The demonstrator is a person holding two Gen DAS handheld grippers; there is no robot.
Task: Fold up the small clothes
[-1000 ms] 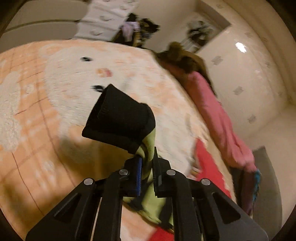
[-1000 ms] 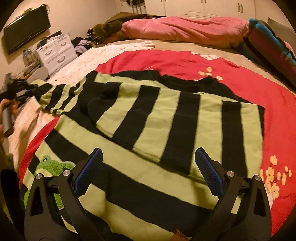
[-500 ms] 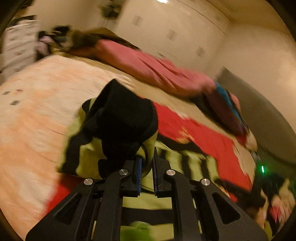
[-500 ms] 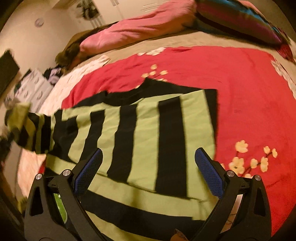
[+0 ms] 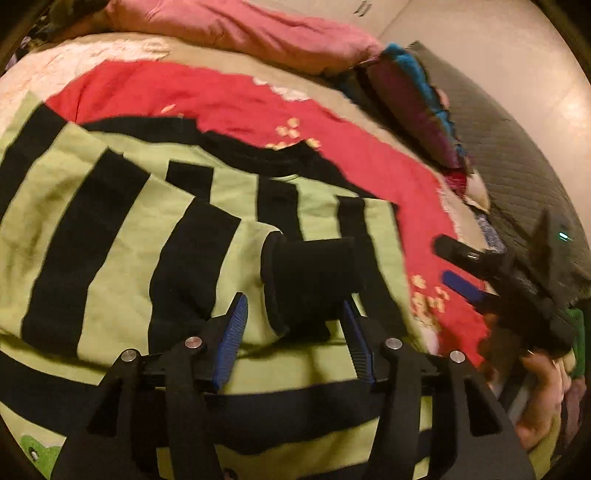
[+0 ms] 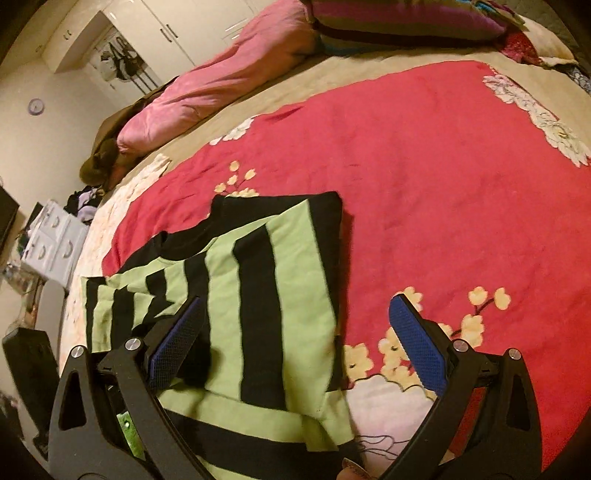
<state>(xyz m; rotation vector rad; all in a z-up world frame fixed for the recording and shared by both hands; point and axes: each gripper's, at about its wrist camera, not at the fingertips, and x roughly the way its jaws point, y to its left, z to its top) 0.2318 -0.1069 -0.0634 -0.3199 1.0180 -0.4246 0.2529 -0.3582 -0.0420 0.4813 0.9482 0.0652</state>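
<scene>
A green and black striped sweater (image 5: 110, 229) lies flat on the red floral blanket (image 5: 221, 96). Both sleeves are folded across its body. My left gripper (image 5: 295, 332) is open just above the sweater; the black cuff (image 5: 310, 284) of the folded sleeve lies between its blue pads. My right gripper (image 6: 295, 347) is open and empty over the sweater's right edge (image 6: 258, 295). It also shows at the right of the left wrist view (image 5: 480, 273), held by a hand.
A pink duvet (image 6: 221, 74) and a striped pillow (image 6: 406, 18) lie along the far side of the bed. A white drawer unit (image 6: 51, 240) stands off the bed at the left. A dark quilted surface (image 5: 517, 166) borders the bed's right side.
My left gripper carried the sleeve across the sweater, laid it on the body and opened. My right gripper swung right toward the sweater's edge, staying open.
</scene>
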